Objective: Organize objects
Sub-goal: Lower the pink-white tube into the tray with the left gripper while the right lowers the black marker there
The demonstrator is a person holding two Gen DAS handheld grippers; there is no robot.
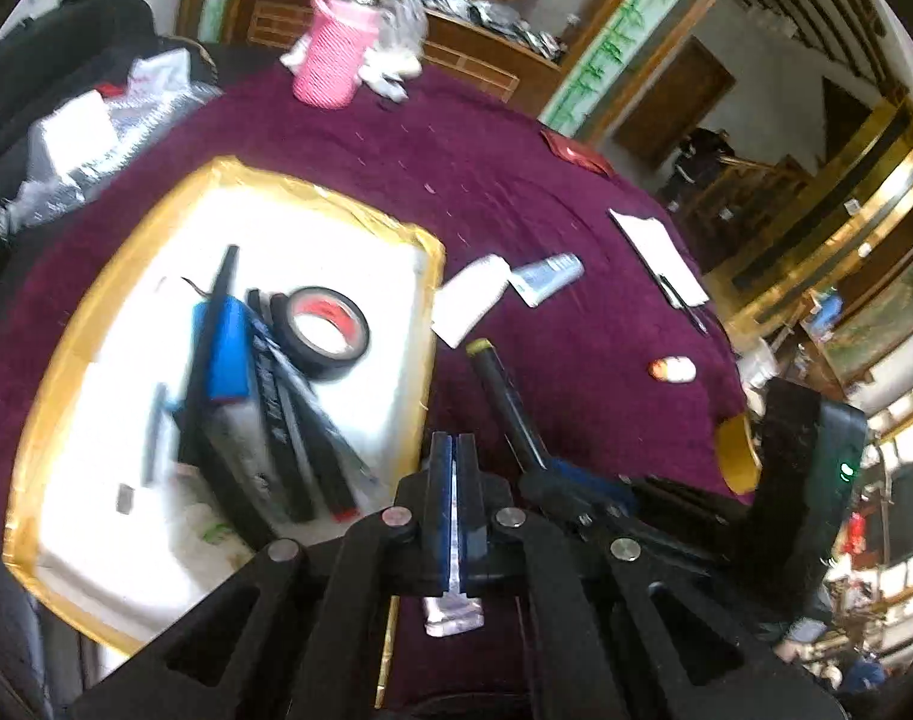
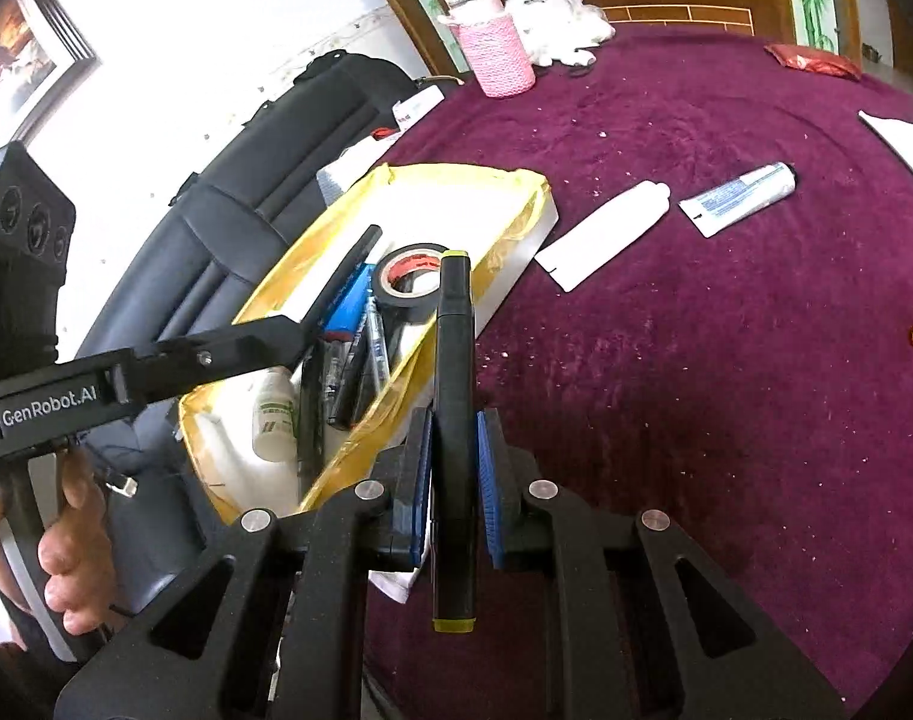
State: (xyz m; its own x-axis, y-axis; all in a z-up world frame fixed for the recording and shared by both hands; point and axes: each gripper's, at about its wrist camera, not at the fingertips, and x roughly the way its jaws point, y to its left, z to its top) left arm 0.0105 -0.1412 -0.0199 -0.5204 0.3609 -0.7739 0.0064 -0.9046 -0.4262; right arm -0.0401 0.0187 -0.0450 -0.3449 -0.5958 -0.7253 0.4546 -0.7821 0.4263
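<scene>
Purple cloth (image 2: 726, 390) covers the wide table from edge to edge, speckled with pale crumbs, and behind it a wooden sideboard (image 2: 666, 6) carries clutter too small and blurred to sort out. A dark padded seat or case (image 2: 264, 192) sits at the table's left side, only partly in frame. On the cloth stands a white box (image 1: 312, 222) rimmed with yellow tape, its near corner cut off in the right wrist view by the gripper frame; inside lie a roll of black tape (image 1: 327, 330), a blue flat item (image 1: 228, 354), several dark pens (image 2: 360, 360) and a small white bottle (image 2: 273, 414) half hidden under the left tool's arm. Just outside the box rest a white tube (image 2: 606, 234) and a blue-printed tube (image 2: 738, 198), nearly end to end; farther off are a pink knitted holder (image 2: 498, 54), a red packet (image 2: 810, 60), white paper (image 1: 660, 252) with a pen on it, and a small orange-and-white thing (image 1: 672, 369) too blurred to name. The right gripper (image 2: 453, 468) clamps a black marker with yellow ends (image 2: 453, 390), held above the cloth beside the box's near wall, its tip over the rim. The left gripper (image 1: 454, 468) has its blue pads pressed almost together on a thin silvery strip (image 1: 453, 612); what that strip is cannot be made out.
</scene>
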